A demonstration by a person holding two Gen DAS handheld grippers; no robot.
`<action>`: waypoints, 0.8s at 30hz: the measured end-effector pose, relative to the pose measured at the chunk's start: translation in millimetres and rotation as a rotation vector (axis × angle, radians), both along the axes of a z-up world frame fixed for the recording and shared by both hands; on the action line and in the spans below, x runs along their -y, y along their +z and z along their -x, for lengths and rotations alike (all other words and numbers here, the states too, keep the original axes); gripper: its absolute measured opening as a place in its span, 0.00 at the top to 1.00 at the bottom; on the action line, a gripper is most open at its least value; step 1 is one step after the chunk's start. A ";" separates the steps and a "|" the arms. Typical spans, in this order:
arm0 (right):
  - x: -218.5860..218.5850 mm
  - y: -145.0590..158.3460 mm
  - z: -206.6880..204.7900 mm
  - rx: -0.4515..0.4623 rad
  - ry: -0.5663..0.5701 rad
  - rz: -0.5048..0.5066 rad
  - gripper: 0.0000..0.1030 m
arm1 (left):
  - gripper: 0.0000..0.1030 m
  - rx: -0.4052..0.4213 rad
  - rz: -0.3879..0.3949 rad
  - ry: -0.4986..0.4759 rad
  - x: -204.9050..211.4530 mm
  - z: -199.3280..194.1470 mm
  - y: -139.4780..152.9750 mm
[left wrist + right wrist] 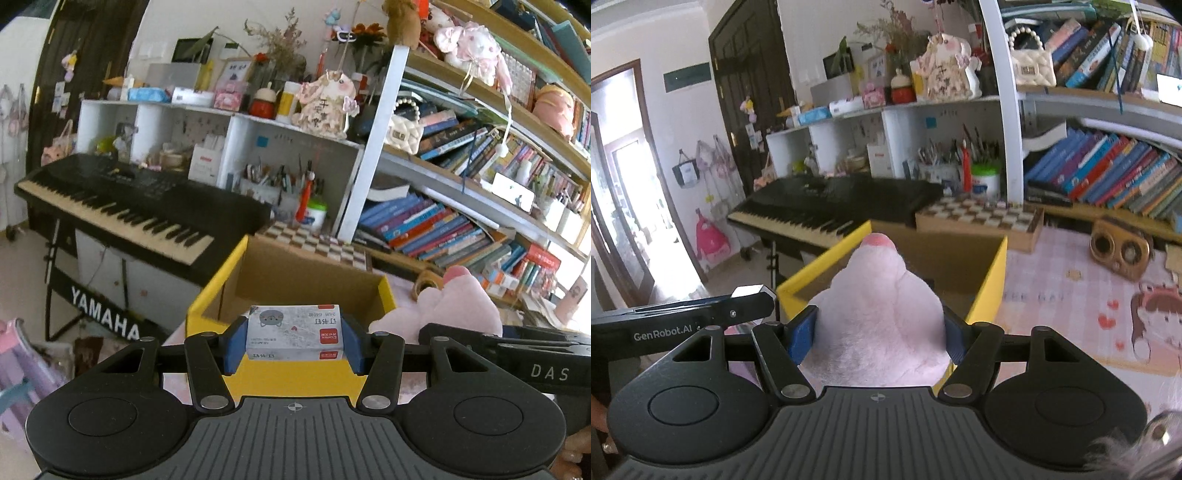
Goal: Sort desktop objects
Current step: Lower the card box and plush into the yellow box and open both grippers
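1. The left tongs [294, 341] clamp a small staple box [294, 332] by its short ends, above the yellow carton [218, 291]; it looks light, rigid, slightly slick.
2. The right tongs [877, 338] squeeze a pink plush toy [879, 314] over the same carton; soft, light, best gripped mid-body.

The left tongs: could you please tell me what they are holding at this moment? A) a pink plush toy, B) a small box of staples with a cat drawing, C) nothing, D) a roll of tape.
B: in the left wrist view the blue pads of the left tongs press on both ends of the small box of staples, in front of the yellow cardboard box.
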State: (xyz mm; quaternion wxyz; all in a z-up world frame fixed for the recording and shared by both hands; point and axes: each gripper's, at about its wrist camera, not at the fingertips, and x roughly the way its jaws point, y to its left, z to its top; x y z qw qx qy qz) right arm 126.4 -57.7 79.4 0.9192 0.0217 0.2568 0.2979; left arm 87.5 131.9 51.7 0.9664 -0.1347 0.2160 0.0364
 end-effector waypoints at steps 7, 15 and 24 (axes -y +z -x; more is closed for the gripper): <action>-6.1 4.4 -53.5 0.033 0.005 0.016 0.36 | 0.50 -0.004 -0.050 0.025 -2.3 -44.4 2.6; -22.0 -13.4 -102.8 0.039 0.050 0.078 0.36 | 0.50 -0.087 -0.060 0.058 -7.3 -90.7 -15.0; -53.1 -51.3 -139.8 0.010 0.191 0.247 0.36 | 0.50 -0.181 -0.072 0.050 -1.8 -131.8 -34.6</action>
